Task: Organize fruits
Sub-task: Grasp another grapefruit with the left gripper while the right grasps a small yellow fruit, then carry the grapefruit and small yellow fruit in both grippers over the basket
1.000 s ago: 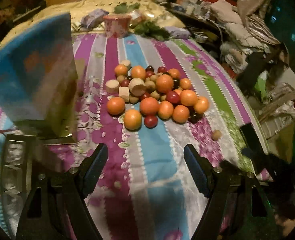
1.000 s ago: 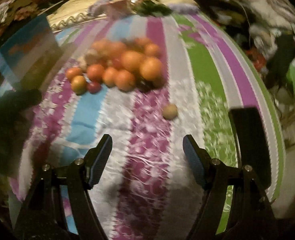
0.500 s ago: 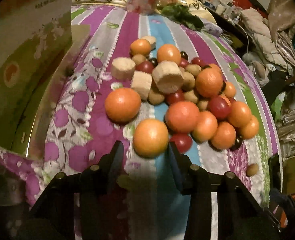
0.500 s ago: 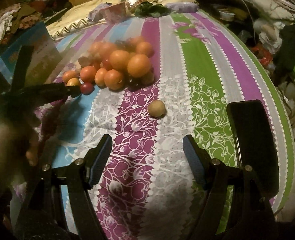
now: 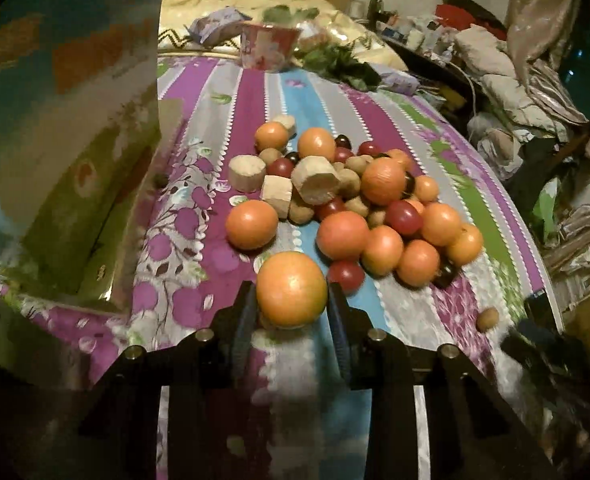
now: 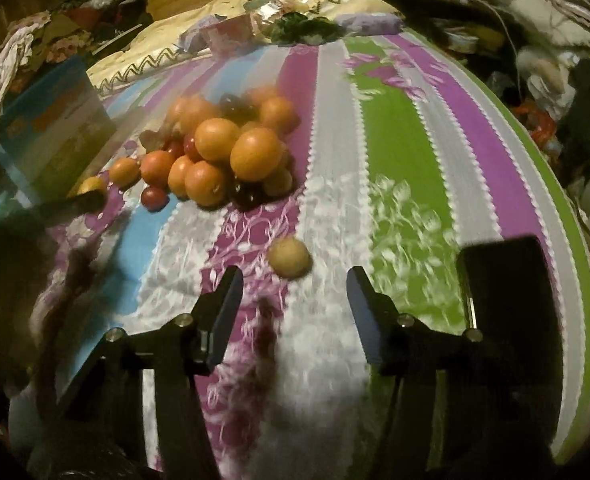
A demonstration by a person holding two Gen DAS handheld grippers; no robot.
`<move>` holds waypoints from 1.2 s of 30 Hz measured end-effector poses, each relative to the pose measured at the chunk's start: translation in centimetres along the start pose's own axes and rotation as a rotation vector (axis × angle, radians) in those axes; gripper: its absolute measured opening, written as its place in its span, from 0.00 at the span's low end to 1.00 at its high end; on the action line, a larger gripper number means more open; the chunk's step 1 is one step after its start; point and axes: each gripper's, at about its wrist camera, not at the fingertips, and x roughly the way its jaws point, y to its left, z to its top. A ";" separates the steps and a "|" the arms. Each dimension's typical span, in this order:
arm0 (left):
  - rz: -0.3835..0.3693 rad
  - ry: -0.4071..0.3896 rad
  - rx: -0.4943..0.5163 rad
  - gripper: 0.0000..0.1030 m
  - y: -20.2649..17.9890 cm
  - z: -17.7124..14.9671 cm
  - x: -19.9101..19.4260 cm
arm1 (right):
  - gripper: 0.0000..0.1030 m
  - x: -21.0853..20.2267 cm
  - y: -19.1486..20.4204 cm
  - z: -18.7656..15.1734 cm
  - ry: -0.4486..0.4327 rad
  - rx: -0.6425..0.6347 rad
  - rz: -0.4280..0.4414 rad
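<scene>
- Left wrist view: the left hand-held gripper is closing its jaws around a round orange, pads touching its sides, at the fruit pile's six o'clock edge on the striped bed cover.
- Right wrist view: the right hand-held gripper is closing, jaws still spread, with a small round tan fruit lying just ahead at twelve o'clock, untouched.

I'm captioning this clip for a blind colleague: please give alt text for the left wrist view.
The left gripper is closing its jaws around an orange at the near edge of a fruit pile on a striped bedspread. A colourful box stands at the left, and a small brown fruit lies apart at the right.
</scene>
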 end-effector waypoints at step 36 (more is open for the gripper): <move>0.019 -0.021 0.081 0.35 -4.2 -1.9 -6.7 | 0.25 -2.2 4.6 1.3 0.081 0.077 -0.134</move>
